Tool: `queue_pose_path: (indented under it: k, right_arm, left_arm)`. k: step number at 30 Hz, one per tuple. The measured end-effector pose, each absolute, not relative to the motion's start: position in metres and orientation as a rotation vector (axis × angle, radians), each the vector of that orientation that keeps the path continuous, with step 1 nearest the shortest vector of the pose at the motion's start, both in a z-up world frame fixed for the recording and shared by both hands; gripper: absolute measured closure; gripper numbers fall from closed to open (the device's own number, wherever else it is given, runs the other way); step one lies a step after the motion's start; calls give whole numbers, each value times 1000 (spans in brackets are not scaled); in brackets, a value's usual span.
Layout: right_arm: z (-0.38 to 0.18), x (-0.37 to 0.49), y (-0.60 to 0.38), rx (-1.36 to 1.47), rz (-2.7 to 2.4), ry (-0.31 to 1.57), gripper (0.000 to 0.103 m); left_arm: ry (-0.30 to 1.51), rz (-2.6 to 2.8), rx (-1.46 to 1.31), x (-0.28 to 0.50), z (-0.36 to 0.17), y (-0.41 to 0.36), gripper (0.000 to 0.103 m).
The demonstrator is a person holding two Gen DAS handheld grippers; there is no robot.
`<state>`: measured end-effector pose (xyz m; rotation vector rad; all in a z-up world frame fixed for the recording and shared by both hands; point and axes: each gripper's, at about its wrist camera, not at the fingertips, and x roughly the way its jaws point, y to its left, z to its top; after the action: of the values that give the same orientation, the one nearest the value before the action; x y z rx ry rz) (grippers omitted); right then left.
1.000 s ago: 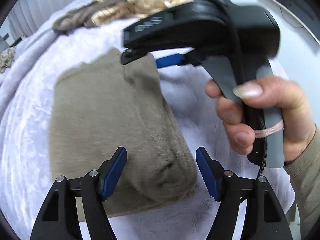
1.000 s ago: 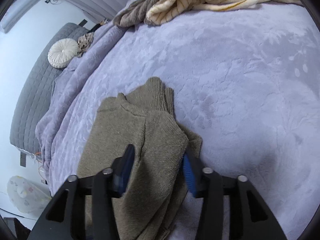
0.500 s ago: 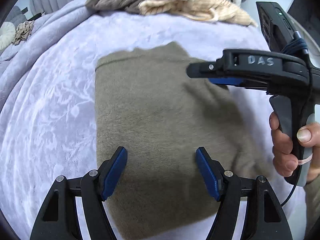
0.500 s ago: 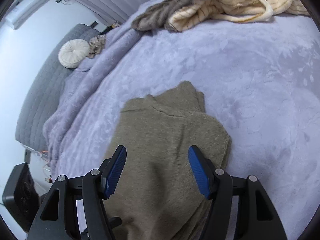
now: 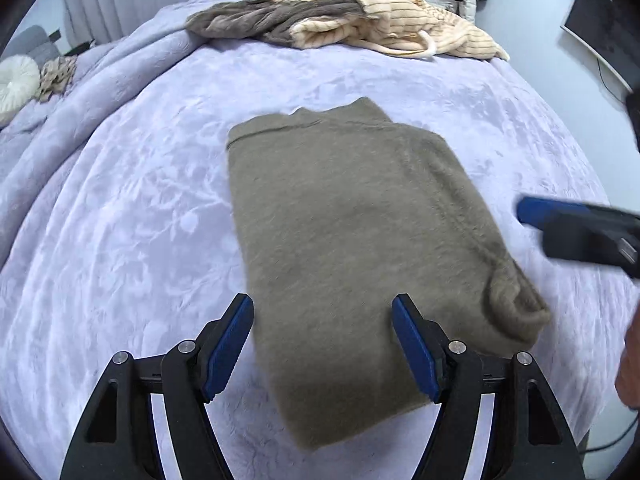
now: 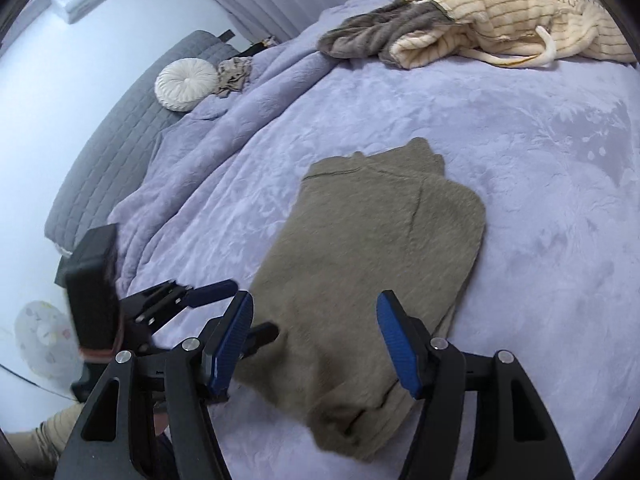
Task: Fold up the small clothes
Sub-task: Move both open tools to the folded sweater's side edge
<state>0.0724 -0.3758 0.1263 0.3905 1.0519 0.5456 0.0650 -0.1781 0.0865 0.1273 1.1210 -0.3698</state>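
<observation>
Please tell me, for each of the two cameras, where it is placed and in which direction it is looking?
Left wrist: on the left gripper, looking forward over the olive sweater; right gripper at the right edge.
Right wrist: on the right gripper, facing the sweater; left gripper at lower left.
Shared: sweater, lilac blanket, clothes pile.

Bed (image 5: 120,240) wearing a lavender plush blanket (image 6: 540,208) with embossed floral pattern; folded olive-brown sweater (image 5: 352,240) lying flat mid-blanket; heap of cream striped and grey-brown clothes (image 5: 352,24) sitting at far edge; round white cushion (image 6: 186,85) and a crumpled beige cloth (image 6: 234,76) resting near the headboard side.
</observation>
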Motion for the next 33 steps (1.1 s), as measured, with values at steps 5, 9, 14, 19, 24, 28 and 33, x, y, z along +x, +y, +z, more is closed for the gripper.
queue_pose_path:
  k: [5, 9, 14, 19, 24, 28, 33]
  right_arm:
    - [121, 34, -352, 389, 621, 1069, 35]
    - [94, 25, -341, 254, 476, 1159, 35]
    - [52, 6, -372, 265, 254, 1267, 37]
    - [75, -19, -394, 326, 236, 1184, 35]
    - [125, -22, -440, 370, 157, 1052, 20]
    - [133, 6, -461, 438, 147, 1032, 20]
    - [96, 55, -444, 528, 206, 1121, 20]
  left_arm:
    - [1160, -341, 134, 71, 59, -158, 30]
    - [1188, -330, 65, 64, 49, -141, 21]
    - [1184, -319, 81, 59, 43, -132, 20]
    - [1166, -354, 67, 58, 76, -116, 20]
    - [1186, -412, -103, 86, 103, -81, 20]
    - [1262, -443, -165, 113, 89, -84, 20]
    - [1340, -497, -211, 132, 61, -112, 20]
